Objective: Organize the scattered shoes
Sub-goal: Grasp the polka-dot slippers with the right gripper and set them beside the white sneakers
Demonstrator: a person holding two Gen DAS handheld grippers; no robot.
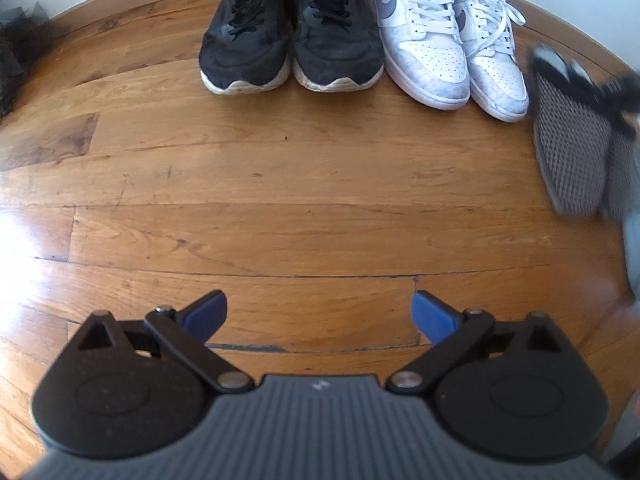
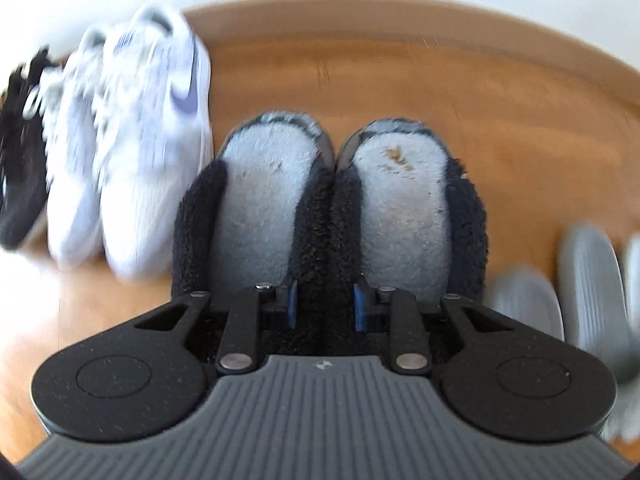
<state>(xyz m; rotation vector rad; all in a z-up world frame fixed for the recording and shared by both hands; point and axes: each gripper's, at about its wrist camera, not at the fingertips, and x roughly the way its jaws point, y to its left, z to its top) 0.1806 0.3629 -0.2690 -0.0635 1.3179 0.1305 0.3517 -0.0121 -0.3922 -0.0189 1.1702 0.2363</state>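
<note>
A pair of black sneakers (image 1: 290, 28) and a pair of white sneakers (image 1: 444, 40) stand side by side against the wall. My left gripper (image 1: 319, 314) is open and empty, low over bare floor in front of them. My right gripper (image 2: 325, 304) is shut on the inner dark edges of a pair of fluffy grey slippers (image 2: 336, 200), held together, to the right of the white sneakers (image 2: 132, 152). In the left wrist view the slippers (image 1: 572, 136) show blurred at the right edge, soles facing me.
Wooden floor (image 1: 280, 184) runs to a white wall at the back. Light grey slipper-like shapes (image 2: 588, 300) lie blurred at the right. A dark fuzzy object (image 1: 12, 60) sits at the far left. The black sneakers (image 2: 20, 152) are at the left edge.
</note>
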